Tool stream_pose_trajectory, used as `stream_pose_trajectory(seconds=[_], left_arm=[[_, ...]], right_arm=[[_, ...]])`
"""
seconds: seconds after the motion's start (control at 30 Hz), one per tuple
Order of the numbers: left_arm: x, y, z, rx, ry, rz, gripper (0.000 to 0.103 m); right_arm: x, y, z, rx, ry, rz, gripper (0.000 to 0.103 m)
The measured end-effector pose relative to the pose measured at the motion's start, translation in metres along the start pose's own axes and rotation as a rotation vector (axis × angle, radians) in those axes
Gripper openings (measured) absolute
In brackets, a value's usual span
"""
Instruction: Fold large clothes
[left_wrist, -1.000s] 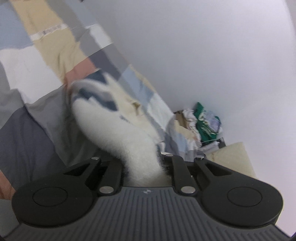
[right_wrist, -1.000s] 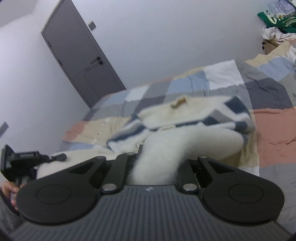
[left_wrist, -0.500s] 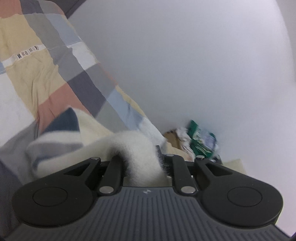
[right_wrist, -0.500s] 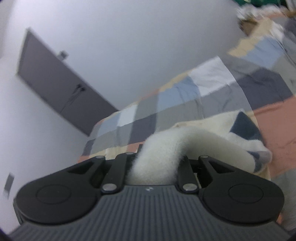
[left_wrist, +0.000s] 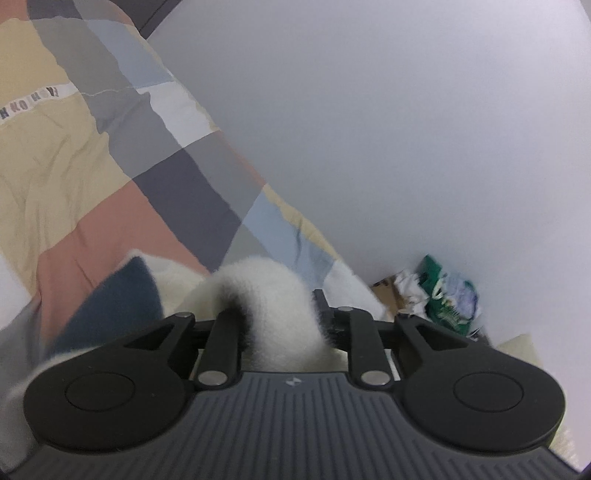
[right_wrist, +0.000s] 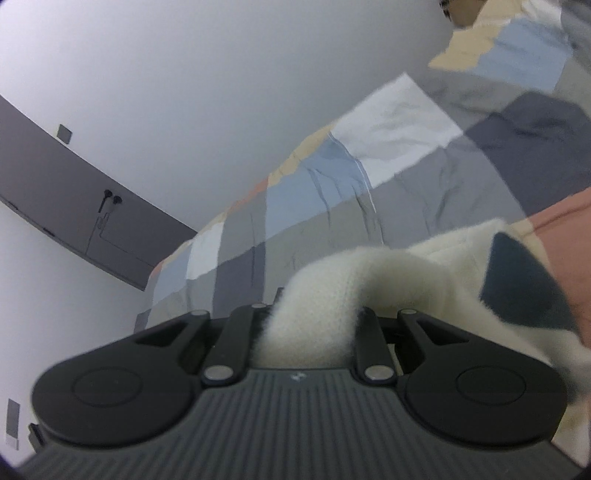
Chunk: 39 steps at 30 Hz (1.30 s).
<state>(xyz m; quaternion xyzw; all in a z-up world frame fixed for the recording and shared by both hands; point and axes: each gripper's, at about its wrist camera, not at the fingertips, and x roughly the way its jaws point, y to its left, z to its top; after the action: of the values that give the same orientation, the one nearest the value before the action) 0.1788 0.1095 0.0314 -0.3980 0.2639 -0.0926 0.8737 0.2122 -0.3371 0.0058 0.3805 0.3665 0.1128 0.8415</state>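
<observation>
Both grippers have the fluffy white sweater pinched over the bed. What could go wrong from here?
1. The left gripper has its jaws opening with the sweater between them; the thick pile may slip out before the fold is laid.
2. If only the right gripper holds, the fold could land skewed on the patchwork quilt.
3. The navy patch corner hangs loose and may tuck under unevenly.
</observation>
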Motion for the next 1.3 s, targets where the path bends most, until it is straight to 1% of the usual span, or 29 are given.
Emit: stream_pose_trajectory(seconds=[0.07,0.13,0.23,0.37,0.47,0.53,0.6,0.63,0.67,0.7,0.73,0.77,0.8,0.87,1.0,1.07,1.17,1.23,1.3], left_arm=[[0.020,0.015,-0.002,0.007,0.022,0.017,0.024],[0.040,0.029,-0.004,0.001,0.044,0.057,0.025],[0.067,0.042,-0.005,0.029,0.068,0.109,0.025],[0.095,0.061,-0.006,0.021,0.093,0.139,0.025],[0.108,0.072,-0.005,0.006,0.106,0.144,0.025],[0.111,0.072,-0.007,0.023,0.110,0.158,0.025],[0.111,0.069,-0.009,0.048,0.107,0.171,0.026],[0.110,0.067,-0.010,0.056,0.106,0.174,0.028],[0.109,0.065,-0.012,0.063,0.107,0.167,0.035],[0.107,0.063,-0.013,0.067,0.105,0.149,0.048],[0.105,0.061,-0.014,0.073,0.104,0.117,0.056],[0.103,0.059,-0.015,0.079,0.104,0.092,0.069],[0.100,0.056,-0.016,0.087,0.103,0.076,0.077],[0.091,0.046,-0.019,0.114,0.092,0.068,0.085],[0.066,0.030,-0.026,0.169,0.062,0.066,0.087],[0.054,0.025,-0.030,0.191,0.054,0.085,0.087],[0.033,0.019,-0.036,0.223,0.042,0.113,0.088],[0.019,0.016,-0.039,0.239,0.040,0.124,0.088],[0.005,0.012,-0.043,0.281,0.056,0.145,0.088]], right_arm=[[0.018,-0.013,0.002,0.007,0.019,0.006,0.020],[0.036,-0.026,0.004,0.007,0.029,0.010,0.021],[0.058,-0.041,0.001,0.016,0.036,0.002,0.021],[0.084,-0.058,-0.005,0.033,0.057,-0.018,0.021],[0.100,-0.067,-0.004,0.045,0.080,-0.026,0.021],[0.104,-0.070,-0.005,0.048,0.086,-0.025,0.021],[0.106,-0.068,-0.007,0.022,0.087,-0.028,0.021],[0.105,-0.068,-0.008,0.014,0.085,-0.030,0.021],[0.104,-0.068,-0.008,0.012,0.082,-0.029,0.023],[0.102,-0.067,-0.009,0.011,0.082,-0.024,0.028],[0.099,-0.066,-0.009,0.010,0.083,-0.013,0.032],[0.098,-0.064,-0.009,0.008,0.083,0.001,0.047],[0.093,-0.062,-0.009,0.006,0.079,0.025,0.067],[0.079,-0.057,-0.011,-0.002,0.048,0.055,0.084],[0.047,-0.050,-0.016,-0.035,0.015,0.110,0.084],[0.034,-0.049,-0.020,-0.053,0.002,0.120,0.084],[0.021,-0.046,-0.023,-0.105,-0.013,0.105,0.084],[0.015,-0.042,-0.025,-0.165,-0.019,0.079,0.084],[0.014,-0.036,-0.029,-0.236,-0.006,0.051,0.084]])
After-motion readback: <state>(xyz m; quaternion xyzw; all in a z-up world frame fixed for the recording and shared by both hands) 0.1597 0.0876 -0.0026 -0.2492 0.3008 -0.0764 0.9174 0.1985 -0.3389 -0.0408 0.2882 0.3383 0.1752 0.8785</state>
